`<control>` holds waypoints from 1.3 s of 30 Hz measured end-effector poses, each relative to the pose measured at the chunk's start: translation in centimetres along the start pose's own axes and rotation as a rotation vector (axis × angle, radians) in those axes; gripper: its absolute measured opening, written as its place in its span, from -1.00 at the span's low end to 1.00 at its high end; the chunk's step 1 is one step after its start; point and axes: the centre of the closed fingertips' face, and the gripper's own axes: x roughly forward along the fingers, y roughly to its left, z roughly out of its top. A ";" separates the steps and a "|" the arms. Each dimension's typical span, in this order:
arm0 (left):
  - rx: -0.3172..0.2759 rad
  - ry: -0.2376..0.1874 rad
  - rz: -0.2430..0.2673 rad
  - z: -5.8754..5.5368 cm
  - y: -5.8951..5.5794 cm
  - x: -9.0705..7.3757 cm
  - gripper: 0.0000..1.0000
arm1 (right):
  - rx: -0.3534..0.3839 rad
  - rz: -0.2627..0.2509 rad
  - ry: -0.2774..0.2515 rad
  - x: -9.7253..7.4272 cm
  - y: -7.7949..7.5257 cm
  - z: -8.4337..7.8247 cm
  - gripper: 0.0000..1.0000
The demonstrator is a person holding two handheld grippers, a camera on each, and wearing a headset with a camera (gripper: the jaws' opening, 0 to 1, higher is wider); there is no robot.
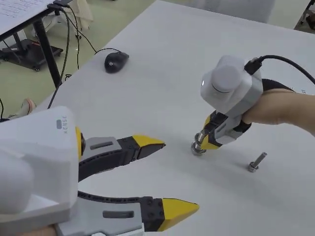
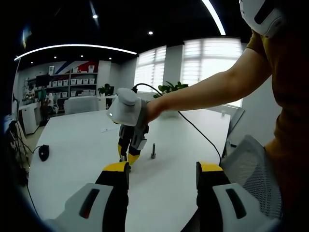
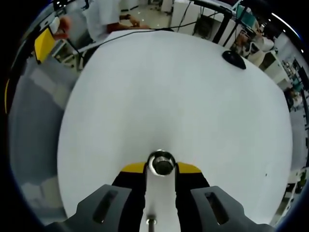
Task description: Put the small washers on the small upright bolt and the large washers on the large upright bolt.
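A white table [image 1: 162, 73] stands in a bright room with windows [image 2: 207, 58]. The big bolt [image 1: 198, 147] stands on it. The right gripper [image 1: 209, 142] pinches a washer [image 3: 161, 163] on top of that bolt with narrow jaws. The small bolt [image 1: 257, 162] stands near the big bolt. A mouse [image 1: 116, 61] lies well away from it. The left gripper [image 1: 176, 174] hangs wide open near it.

hand-held gripper [image 1: 179, 175]: white body, black jaws, yellow tips | black cable [image 1: 290, 64] | sleeve [image 2: 285, 63] perhaps orange-brown
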 end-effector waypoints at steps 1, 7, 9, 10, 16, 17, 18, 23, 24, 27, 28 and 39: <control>-0.002 -0.001 0.000 0.0 0.0 0.0 0.10 | -0.001 -0.001 -0.001 0.3 -0.2 -0.1 -0.56; -0.004 -0.004 0.003 0.2 0.3 0.2 0.10 | 0.010 0.011 -0.002 1.1 -0.3 -0.5 -0.56; -0.004 -0.004 0.004 0.2 0.3 0.2 0.10 | 0.014 0.012 0.000 1.3 -0.4 -0.7 -0.56; -0.004 -0.002 0.003 0.1 0.3 0.3 0.10 | 0.014 0.013 0.000 1.3 -0.3 -0.8 -0.56; -0.006 0.003 0.001 0.0 0.4 0.4 0.10 | 0.011 0.016 0.000 1.9 -0.5 -1.0 -0.56; -0.008 0.002 0.000 0.0 0.4 0.4 0.10 | 0.010 0.015 -0.001 1.9 -0.5 -1.1 -0.56; -0.010 0.004 0.000 -0.1 0.4 0.5 0.10 | 0.009 0.015 0.000 2.0 -0.5 -1.1 -0.55; -0.009 0.006 0.000 -0.1 0.4 0.5 0.10 | -0.011 0.022 -0.022 1.9 -0.2 -1.0 -0.53; -0.008 0.006 0.002 -0.1 0.5 0.5 0.10 | -0.016 0.023 -0.025 1.9 -0.2 -1.0 -0.53; -0.009 0.001 0.002 0.0 0.5 0.4 0.10 | -0.023 0.027 -0.026 1.9 0.1 -1.1 -0.48; -0.008 0.003 0.002 0.0 0.5 0.5 0.10 | -0.022 0.025 -0.029 1.8 0.2 -1.1 -0.45; 0.003 -0.003 -0.019 0.2 -0.2 0.4 0.10 | 0.001 -0.064 -0.111 -1.6 1.0 -1.1 -0.36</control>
